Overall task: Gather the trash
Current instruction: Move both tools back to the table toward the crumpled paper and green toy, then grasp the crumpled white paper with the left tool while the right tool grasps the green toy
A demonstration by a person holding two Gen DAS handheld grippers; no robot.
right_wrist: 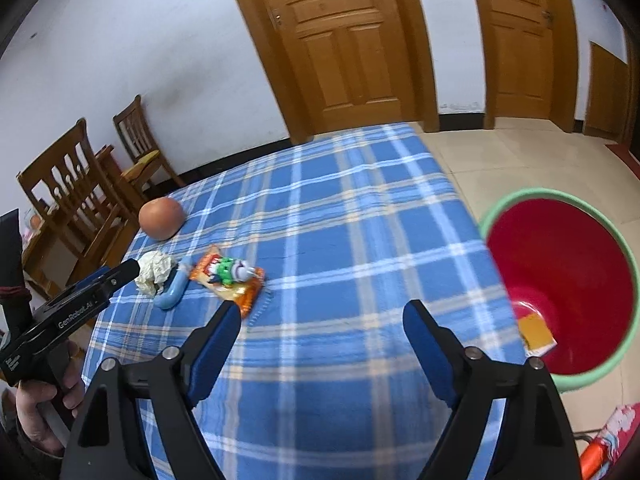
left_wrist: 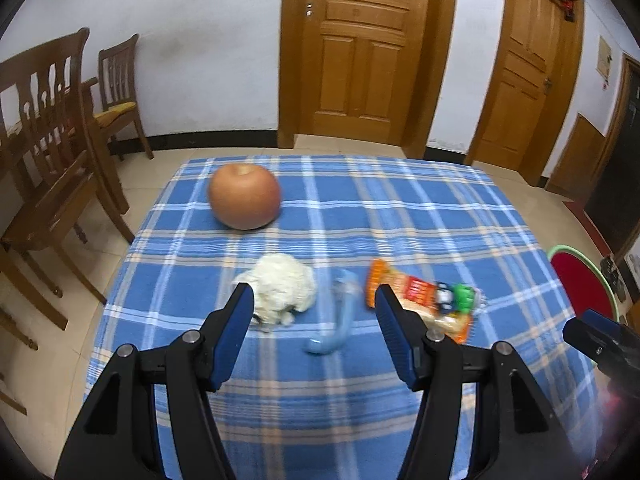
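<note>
On the blue plaid tablecloth [left_wrist: 360, 208] lie a crumpled white tissue [left_wrist: 282, 286], a light blue curved plastic piece [left_wrist: 336, 324] and an orange snack wrapper [left_wrist: 424, 300]. My left gripper [left_wrist: 314, 294] is open and empty, just above and before them. In the right wrist view the tissue [right_wrist: 154, 270], blue piece [right_wrist: 174, 290] and wrapper [right_wrist: 228, 278] lie left of my right gripper [right_wrist: 320, 316], which is open and empty. A red bin with a green rim [right_wrist: 560, 288] stands right of the table, with a yellow scrap inside.
An apple [left_wrist: 244, 196] sits at the table's far left, also in the right wrist view [right_wrist: 161, 218]. Wooden chairs [left_wrist: 52, 152] stand left of the table. Two wooden doors [left_wrist: 360, 48] are behind. The left gripper body [right_wrist: 76, 304] shows at the left.
</note>
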